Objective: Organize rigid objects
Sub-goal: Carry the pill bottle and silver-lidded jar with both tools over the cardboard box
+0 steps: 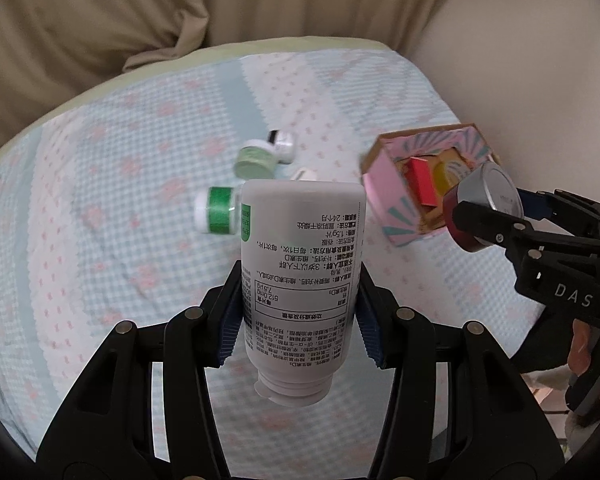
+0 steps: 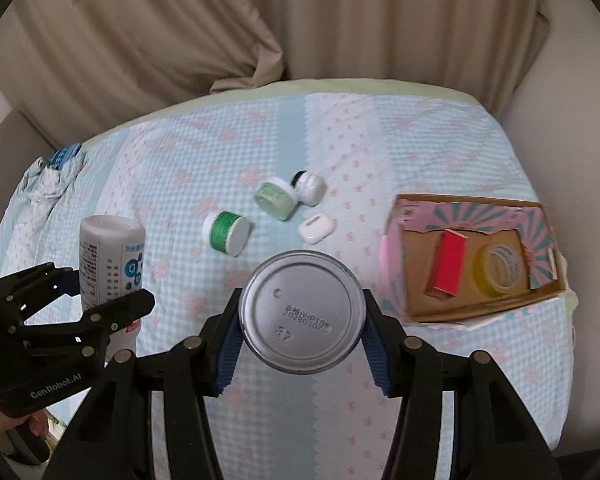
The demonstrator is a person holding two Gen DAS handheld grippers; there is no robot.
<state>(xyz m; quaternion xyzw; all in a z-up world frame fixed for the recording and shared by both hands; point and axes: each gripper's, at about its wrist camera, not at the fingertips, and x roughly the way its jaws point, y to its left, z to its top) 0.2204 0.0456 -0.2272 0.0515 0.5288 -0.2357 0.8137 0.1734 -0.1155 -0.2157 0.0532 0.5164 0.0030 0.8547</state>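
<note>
While both tools are raised above the patterned bedspread [image 2: 284, 420], we record each as loaded. In the left wrist view the left gripper [image 1: 299, 304] is clamped on a white bottle [image 1: 300, 280] at lower centre of the frame; the blue pads press its two sides, the cap points toward the camera and the printed label reads upside down. In the right wrist view the right gripper [image 2: 300, 316] pinches a metal can [image 2: 300, 312] at centre frame, its silver base with a stamped date code facing the lens. The same can shows a red side wall in the left view, right of centre, just beside the open box.

We note the cardboard box [image 2: 416, 304] with pink patterned walls at the right of the right wrist frame; inside it lie a red block [image 2: 448, 264] and a yellow tape roll [image 2: 500, 270], side by side.

Loose on the bedspread, upper centre of that frame, are a green-labelled jar [image 2: 226, 232] on its side, a pale green jar [image 2: 275, 200], a small white jar [image 2: 310, 188] touching it, and a white earbud case [image 2: 315, 227] just below them. A beige curtain [image 2: 260, 20] fills the top of both frames.
</note>
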